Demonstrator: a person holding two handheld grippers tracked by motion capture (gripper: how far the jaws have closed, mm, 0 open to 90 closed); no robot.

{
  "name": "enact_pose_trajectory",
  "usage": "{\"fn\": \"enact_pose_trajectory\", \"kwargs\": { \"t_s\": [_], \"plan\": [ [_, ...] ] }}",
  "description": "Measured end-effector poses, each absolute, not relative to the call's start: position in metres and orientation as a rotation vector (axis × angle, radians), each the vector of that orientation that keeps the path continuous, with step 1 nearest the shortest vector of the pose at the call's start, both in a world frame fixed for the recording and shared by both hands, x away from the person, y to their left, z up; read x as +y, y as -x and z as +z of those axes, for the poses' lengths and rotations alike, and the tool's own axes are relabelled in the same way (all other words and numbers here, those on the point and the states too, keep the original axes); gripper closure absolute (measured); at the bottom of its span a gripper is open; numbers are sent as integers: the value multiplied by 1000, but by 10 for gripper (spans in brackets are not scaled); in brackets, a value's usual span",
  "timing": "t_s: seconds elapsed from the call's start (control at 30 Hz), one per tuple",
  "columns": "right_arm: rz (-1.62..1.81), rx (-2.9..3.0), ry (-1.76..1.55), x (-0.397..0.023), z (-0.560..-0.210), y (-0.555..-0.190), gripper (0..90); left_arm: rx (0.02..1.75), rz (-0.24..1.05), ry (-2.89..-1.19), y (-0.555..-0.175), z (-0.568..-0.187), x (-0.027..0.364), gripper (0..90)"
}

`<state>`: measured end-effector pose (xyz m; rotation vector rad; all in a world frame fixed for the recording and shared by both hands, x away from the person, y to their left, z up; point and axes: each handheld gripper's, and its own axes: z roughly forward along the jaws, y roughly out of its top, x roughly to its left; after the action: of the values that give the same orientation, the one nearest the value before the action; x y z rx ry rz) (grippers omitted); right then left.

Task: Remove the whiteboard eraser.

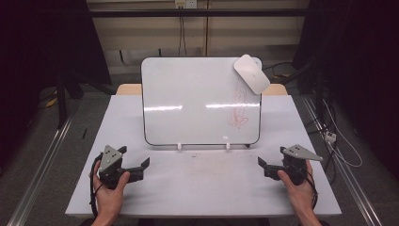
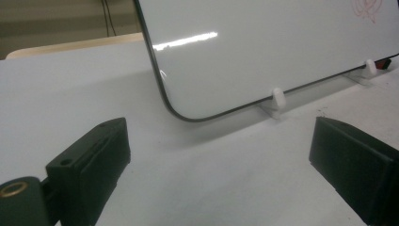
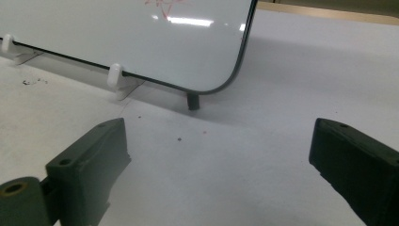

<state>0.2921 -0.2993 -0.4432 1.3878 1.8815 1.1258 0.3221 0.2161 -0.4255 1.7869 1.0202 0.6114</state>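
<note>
**Both tongs wide open on the table, whiteboard standing between and beyond them**

At the left of the high view, the left tongs (image 1: pixel 136 168) sit low over the pale table (image 1: pixel 202 188), held in the person's left hand (image 1: pixel 109 193), with the grey three-cornered plate on top. Its jaws point toward the middle of the table and stand far apart with nothing between them; the left gripper view confirms this, with bare table surface in the gap between the two black jaws.

In the middle stands the whiteboard (image 1: pixel 188 101), leaning back on two small white clips (image 1: pixel 180 146) near its lower edge. It is well apart from both tongs. Red scribbles (image 1: pixel 238 110) mark its right side, and a white eraser (image 1: pixel 251 74) sits tilted at its upper right corner, overlapping the board's edge. In the left gripper view the whiteboard (image 2: pixel 263 52) rises just beyond the jaws; in the right gripper view, the whiteboard (image 3: pixel 131 37) shows its rounded lower corner and a short dark foot (image 3: pixel 192 100) beneath it.

At the right, the right tongs (image 1: pixel 266 165) rest in the person's right hand (image 1: pixel 297 188), jaws spread wide and gripping nothing, pointing inward toward the left tongs.
</note>
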Motion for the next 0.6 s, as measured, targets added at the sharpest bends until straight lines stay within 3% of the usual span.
{"fn": "enact_pose_trajectory", "kwargs": {
  "t_s": [0.6],
  "plan": [
    [1114,1815,-1384,-302,-447,-295,43,996,583,-1800,-323,-426,214,50]
  ]
}}
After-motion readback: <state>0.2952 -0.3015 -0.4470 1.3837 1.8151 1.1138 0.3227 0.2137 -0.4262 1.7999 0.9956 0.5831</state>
